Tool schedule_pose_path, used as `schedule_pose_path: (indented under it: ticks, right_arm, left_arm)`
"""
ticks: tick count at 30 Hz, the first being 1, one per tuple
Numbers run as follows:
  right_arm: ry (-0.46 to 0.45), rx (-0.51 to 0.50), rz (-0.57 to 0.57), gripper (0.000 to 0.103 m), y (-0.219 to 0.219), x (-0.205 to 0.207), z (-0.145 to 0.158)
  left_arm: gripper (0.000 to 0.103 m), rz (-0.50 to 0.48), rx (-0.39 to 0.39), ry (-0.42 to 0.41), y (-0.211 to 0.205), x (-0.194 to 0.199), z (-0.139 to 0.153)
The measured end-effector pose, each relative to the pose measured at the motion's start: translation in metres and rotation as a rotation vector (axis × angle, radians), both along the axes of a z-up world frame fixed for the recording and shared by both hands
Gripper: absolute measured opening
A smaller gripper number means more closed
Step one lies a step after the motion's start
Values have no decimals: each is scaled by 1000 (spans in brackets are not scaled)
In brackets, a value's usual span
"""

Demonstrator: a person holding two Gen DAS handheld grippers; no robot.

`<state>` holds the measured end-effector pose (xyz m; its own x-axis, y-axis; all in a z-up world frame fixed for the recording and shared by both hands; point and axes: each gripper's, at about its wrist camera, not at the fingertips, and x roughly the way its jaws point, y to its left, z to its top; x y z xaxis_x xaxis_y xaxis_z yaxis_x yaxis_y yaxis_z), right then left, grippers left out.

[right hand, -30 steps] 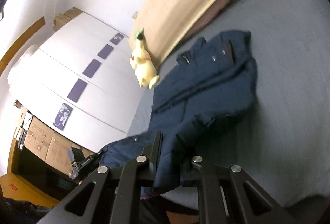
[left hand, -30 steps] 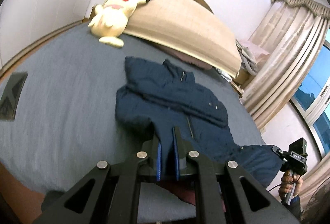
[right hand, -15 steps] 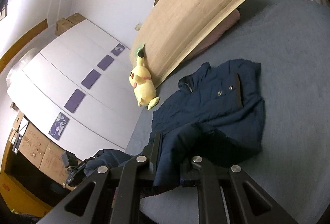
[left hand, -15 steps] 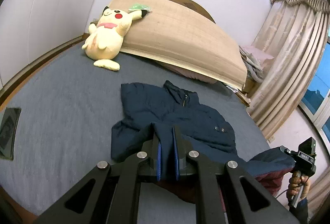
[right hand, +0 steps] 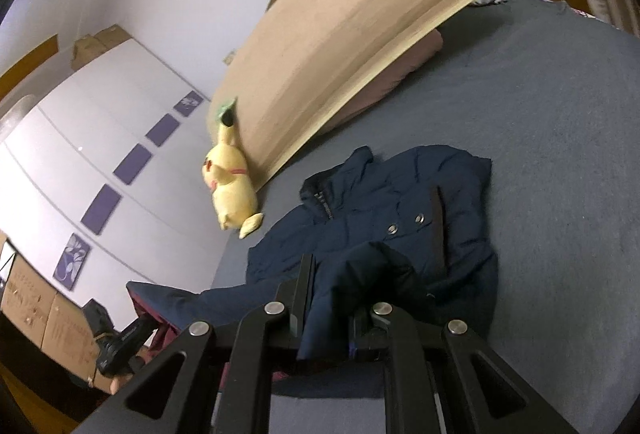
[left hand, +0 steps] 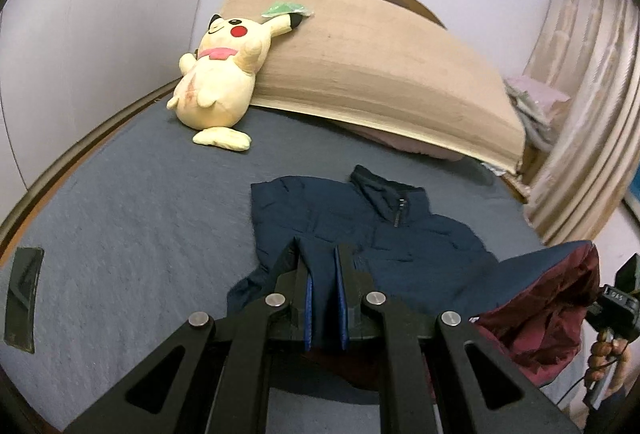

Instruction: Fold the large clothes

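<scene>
A navy padded jacket with a maroon lining point(left hand: 404, 234) lies collar-up on the grey-blue bed point(left hand: 140, 202), near a yellow plush toy point(left hand: 224, 70) that leans on a tan mat. The left gripper point(left hand: 323, 266) has its jaws pinching a fold of the jacket's hem. The right gripper point(right hand: 340, 298) likewise clamps a bunched edge, lifting it above the bed.

Your left gripper point(left hand: 323, 274) hides the jacket point(left hand: 400, 234) hem it pinches. At the frame's lower right, your hand point(left hand: 612, 354) is cut off; the gripper label there is perhaps unreadable.
</scene>
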<state>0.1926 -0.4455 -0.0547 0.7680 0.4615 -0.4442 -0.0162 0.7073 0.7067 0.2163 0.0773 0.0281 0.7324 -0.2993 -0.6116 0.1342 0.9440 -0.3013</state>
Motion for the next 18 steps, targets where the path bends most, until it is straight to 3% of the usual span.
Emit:
schedule_pose_path:
  ticks: [8, 18]
  right_arm:
    - [52, -14, -45, 13, -6, 22, -11]
    - [59, -27, -51, 13, -6, 26, -9]
  left_arm:
    - [10, 25, 67, 11, -11, 18, -8]
    - [10, 31, 78, 16, -14, 26, -12]
